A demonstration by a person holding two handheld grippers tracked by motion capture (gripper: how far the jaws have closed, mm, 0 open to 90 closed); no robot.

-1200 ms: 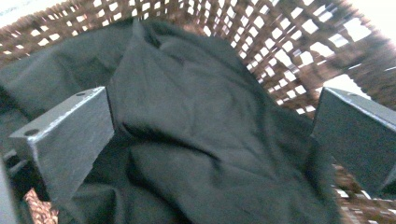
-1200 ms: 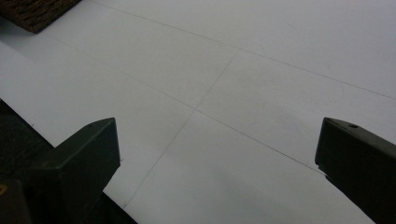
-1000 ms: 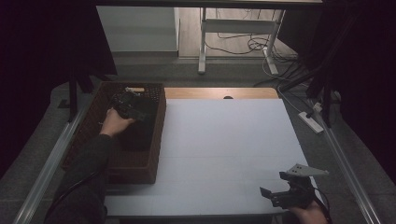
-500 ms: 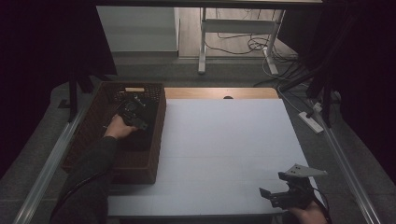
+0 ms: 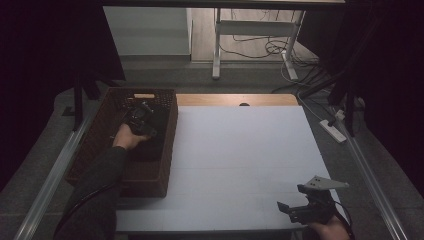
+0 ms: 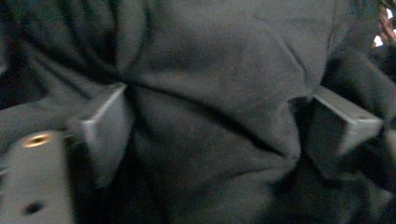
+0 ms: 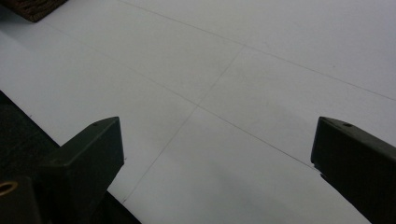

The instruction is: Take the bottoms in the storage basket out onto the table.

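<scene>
Table (image 5: 240, 165) was bare white sheet, lots of room to lay the garment out, so the landing spot wasn't the worry.

Wicker basket (image 5: 167, 145) sat at the table's left edge, just beside the sheet. Risk: pulling the cloth up at an angle could drag on the rim and tip or slide the basket, since nothing was holding it down.

Dark garment (image 6: 219, 107) lay bunched inside the basket, folds piled on folds. Risk: a grab in a heap like that could catch one loose fold only, so the rest would hang back and slip out on the lift. It could also snag on the weave.

Left gripper (image 6: 219, 135) was down in the basket, jaws part-closed and just been closing, with a ridge of the fabric between them. Pads looked to be biting into the folds on both sides, but the bite seemed shallow. Lifting before it firmed up would likely drop the cloth.

Right gripper (image 7: 215, 154) hovered over the near right corner of the table, jaws wide apart, nothing between them. Well apart from the basket, so no help if it shifted.
</scene>
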